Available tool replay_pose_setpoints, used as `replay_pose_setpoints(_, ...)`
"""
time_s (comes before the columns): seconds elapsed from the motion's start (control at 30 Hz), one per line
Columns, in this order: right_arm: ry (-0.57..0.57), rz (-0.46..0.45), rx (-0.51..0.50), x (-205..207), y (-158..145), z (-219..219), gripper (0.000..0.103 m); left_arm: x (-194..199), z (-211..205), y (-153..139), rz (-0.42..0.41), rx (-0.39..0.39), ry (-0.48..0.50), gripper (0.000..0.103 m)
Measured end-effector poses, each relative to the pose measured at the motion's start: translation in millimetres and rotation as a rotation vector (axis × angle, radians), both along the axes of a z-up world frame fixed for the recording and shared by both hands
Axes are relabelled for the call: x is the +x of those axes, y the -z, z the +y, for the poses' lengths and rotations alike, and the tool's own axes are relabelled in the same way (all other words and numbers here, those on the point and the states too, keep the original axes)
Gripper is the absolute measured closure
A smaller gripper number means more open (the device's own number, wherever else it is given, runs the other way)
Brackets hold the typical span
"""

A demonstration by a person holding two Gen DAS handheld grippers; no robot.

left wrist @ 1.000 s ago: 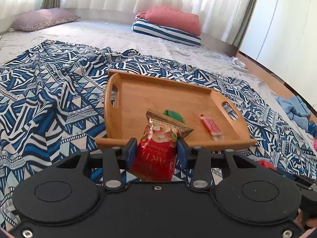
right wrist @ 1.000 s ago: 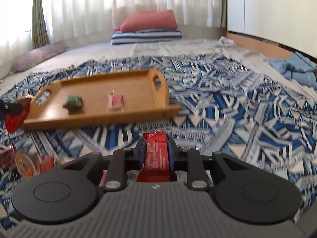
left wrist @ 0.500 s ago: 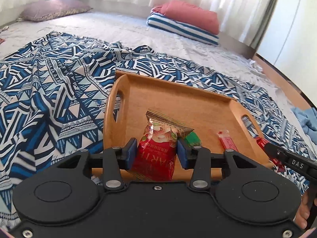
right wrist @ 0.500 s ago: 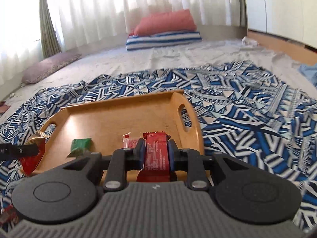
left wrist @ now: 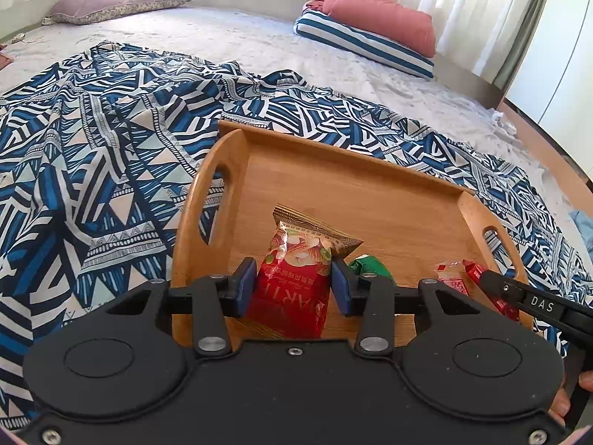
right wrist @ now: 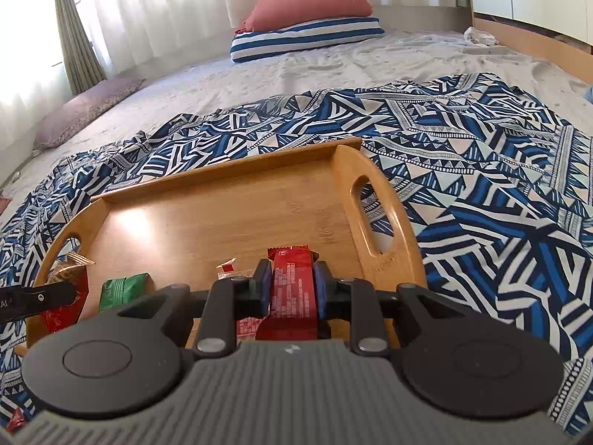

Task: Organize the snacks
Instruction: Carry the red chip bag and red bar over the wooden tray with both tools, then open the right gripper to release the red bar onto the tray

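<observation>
Both grippers, loaded, now over tray
Left gripper (left wrist: 292,282) with red snack bag (left wrist: 296,278) and right gripper (right wrist: 291,287) with red bar (right wrist: 292,289) advance from blanket (left wrist: 92,170) to above wooden tray (left wrist: 370,193)

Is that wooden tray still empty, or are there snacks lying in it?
Not empty. The wooden tray holds a green packet and a small red-and-white packet near its front edge; the rest is bare.

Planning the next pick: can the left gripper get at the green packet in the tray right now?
Probably not yet. The left gripper is shut on the red snack bag, so its fingers are occupied. The green packet lies uncovered on the wooden tray just beside it; after releasing the bag, the way looks free.
</observation>
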State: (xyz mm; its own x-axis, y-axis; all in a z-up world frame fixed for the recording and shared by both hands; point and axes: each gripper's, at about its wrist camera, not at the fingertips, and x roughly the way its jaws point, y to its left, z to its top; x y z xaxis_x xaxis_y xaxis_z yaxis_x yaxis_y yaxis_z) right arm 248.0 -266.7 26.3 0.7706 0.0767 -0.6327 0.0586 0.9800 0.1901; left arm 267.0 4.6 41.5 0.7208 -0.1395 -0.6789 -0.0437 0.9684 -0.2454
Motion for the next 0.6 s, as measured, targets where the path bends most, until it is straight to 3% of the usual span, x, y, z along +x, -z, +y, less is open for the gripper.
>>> replay_pose_setpoints(0.6,-0.02,0.014,-0.02,4.7,10.8,3.4,0.074,6.7,-16.1,6.0,-0.029,0.055,0.026,0.061)
